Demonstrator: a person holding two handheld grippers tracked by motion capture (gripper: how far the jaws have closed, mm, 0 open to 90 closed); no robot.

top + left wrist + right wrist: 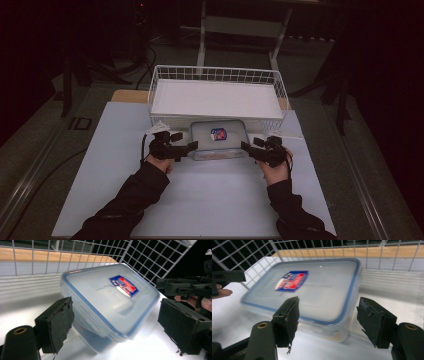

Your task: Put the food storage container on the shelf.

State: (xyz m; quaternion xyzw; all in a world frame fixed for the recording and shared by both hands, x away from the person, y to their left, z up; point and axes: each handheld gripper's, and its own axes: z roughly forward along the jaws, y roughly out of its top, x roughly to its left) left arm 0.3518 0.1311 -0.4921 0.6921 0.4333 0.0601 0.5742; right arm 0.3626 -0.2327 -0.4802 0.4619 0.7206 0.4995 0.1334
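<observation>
One box [218, 139], clear plastic with a blue-rimmed lid and a red-and-blue label, lies flat on the counter [200, 200], just in front of the near wall of the one wire basket [218, 75]. The box is outside the basket, touching or nearly touching that wall; which of the two cannot be told.

The box's long axis runs left to right across the counter, parallel to the basket's front. That is the relation the coming move turns on, because the two claws stand at its two short ends. The left claw [192, 146] is at the box's left end and points right; the right claw [246, 146] is at the right end and points left. Both are equally near, each just beside its own end, with the box lying between them.

In the left gripper view, the left claw [113, 323] is released, its jaws spread wide with a corner of the box in the gap and no pad pressing it. In the right gripper view, the right claw [328, 320] is likewise released, its jaws standing to either side of the box's near corner.

The likely step is a two-handed grasp, each claw closing on its end, then a lift over the wire wall.

Count: one box, one basket, two claws.
</observation>
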